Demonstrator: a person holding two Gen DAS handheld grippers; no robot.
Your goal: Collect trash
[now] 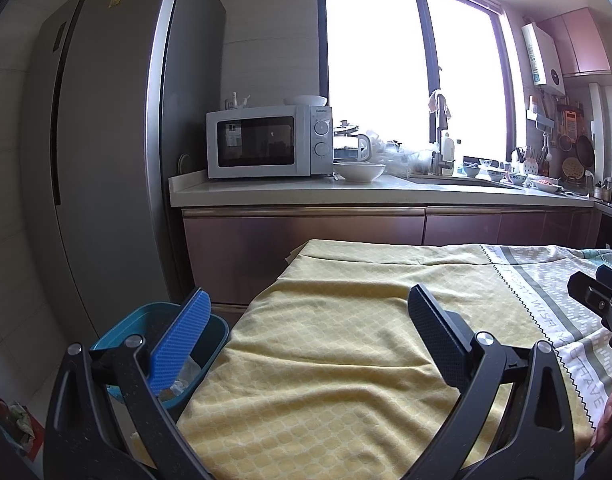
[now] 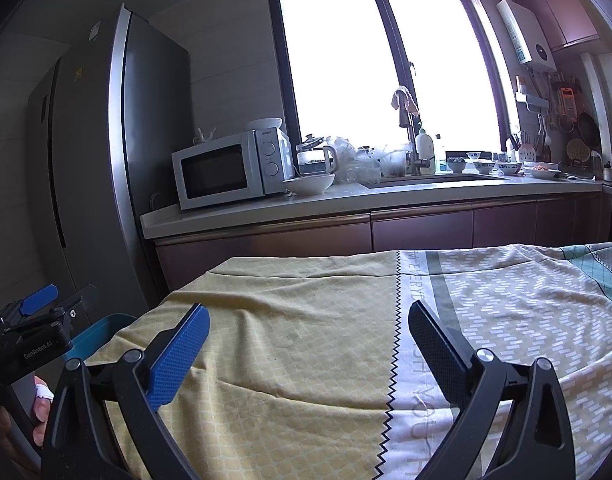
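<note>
A blue bin (image 1: 125, 330) stands on the floor at the table's left edge, with crumpled wrappers (image 1: 183, 374) inside it. Only its rim (image 2: 93, 334) shows in the right wrist view. My left gripper (image 1: 308, 304) hovers open over the yellow cloth near the bin, nothing between its fingers. My right gripper (image 2: 308, 320) is open too, empty, above the middle of the cloth. Each gripper shows at the edge of the other's view: the left one (image 2: 37, 308) at the far left, the right one (image 1: 598, 296) at the far right. No loose trash lies on the cloth.
The table (image 1: 346, 360) wears a yellow and patterned cloth (image 2: 506, 320). Beyond it runs a counter (image 1: 386, 194) with a microwave (image 1: 265, 142), a bowl (image 1: 358, 171) and a sink. A tall fridge (image 1: 105, 140) stands left. Something red lies on the floor (image 1: 13, 420).
</note>
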